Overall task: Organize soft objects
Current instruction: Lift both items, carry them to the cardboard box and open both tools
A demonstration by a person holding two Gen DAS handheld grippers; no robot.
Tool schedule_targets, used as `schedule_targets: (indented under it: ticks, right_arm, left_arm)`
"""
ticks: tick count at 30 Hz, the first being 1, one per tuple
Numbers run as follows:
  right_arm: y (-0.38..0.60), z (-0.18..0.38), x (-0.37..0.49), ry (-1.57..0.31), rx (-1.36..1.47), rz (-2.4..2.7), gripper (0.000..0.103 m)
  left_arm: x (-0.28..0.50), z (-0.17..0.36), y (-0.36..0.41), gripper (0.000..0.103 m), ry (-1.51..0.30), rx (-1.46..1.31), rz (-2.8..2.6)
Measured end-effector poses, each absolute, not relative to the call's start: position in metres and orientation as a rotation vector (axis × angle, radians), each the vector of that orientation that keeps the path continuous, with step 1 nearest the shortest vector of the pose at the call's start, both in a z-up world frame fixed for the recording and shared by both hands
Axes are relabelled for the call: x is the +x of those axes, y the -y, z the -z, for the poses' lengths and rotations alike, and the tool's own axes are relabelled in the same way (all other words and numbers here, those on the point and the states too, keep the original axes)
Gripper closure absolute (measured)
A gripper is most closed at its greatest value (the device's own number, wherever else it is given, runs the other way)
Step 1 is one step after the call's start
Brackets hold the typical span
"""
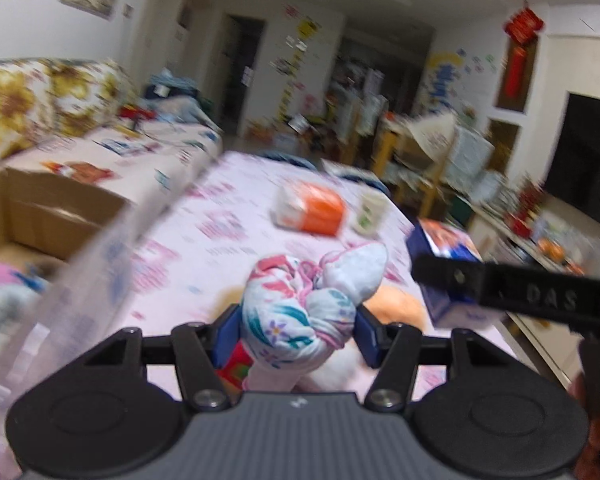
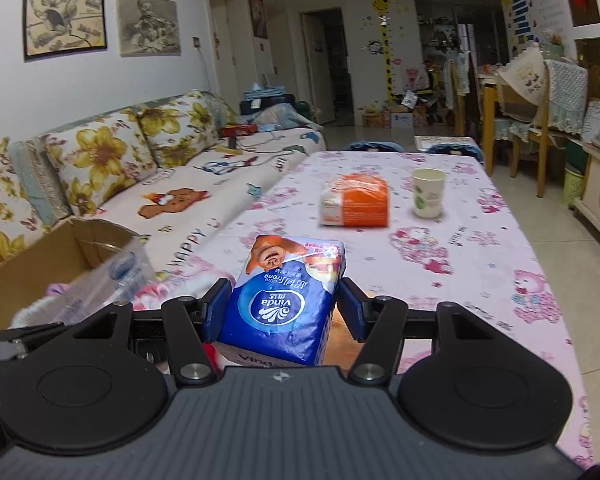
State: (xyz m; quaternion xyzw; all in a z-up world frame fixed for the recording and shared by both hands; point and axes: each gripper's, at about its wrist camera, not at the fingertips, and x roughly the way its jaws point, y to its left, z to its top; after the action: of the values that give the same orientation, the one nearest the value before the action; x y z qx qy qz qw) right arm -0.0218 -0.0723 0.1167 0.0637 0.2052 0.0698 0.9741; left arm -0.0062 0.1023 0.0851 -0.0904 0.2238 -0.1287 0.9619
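My left gripper (image 1: 298, 330) is shut on a knotted floral cloth bundle (image 1: 300, 308) and holds it above the pink table (image 1: 220, 240). My right gripper (image 2: 284, 312) is shut on a blue Vinda tissue pack (image 2: 284, 300), held above the table (image 2: 480, 248). In the left wrist view the right gripper's finger (image 1: 500, 284) and the blue pack (image 1: 444, 248) show at the right. An orange tissue pack (image 2: 356, 200) lies further back on the table; it also shows in the left wrist view (image 1: 312, 212). A cardboard box (image 2: 28, 280) with soft items stands at the left, also in the left wrist view (image 1: 40, 216).
A paper cup (image 2: 428, 192) stands next to the orange pack. A clear plastic bag (image 2: 112, 280) hangs over the box edge. A floral sofa (image 2: 120, 168) runs along the left. Chairs and a dining table (image 2: 532, 100) stand at the far right.
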Motion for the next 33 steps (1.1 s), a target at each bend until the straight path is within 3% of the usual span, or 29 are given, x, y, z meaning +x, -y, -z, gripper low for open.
schedule_targets:
  ticks: [12, 28, 31, 32, 33]
  right_arm:
    - [0.006, -0.137, 0.018, -0.405, 0.18, -0.365, 0.031]
    - [-0.085, -0.135, 0.069, -0.451, 0.169, -0.557, 0.03]
    - [-0.093, -0.13, 0.073, -0.475, 0.164, -0.579, 0.025]
    - [-0.095, -0.129, 0.073, -0.476, 0.158, -0.57, 0.017]
    - [-0.099, -0.128, 0.078, -0.475, 0.151, -0.56, 0.003]
  left_arm:
    - [-0.019, -0.116, -0.184, 0.044, -0.263, -0.335, -0.115]
    - [-0.014, -0.1, -0.258, 0.044, -0.332, -0.521, -0.469]
    - [-0.012, -0.097, -0.262, 0.043, -0.355, -0.537, -0.479]
    - [-0.011, -0.096, -0.262, 0.043, -0.362, -0.537, -0.487]
    - [-0.011, -0.096, -0.262, 0.042, -0.367, -0.54, -0.497]
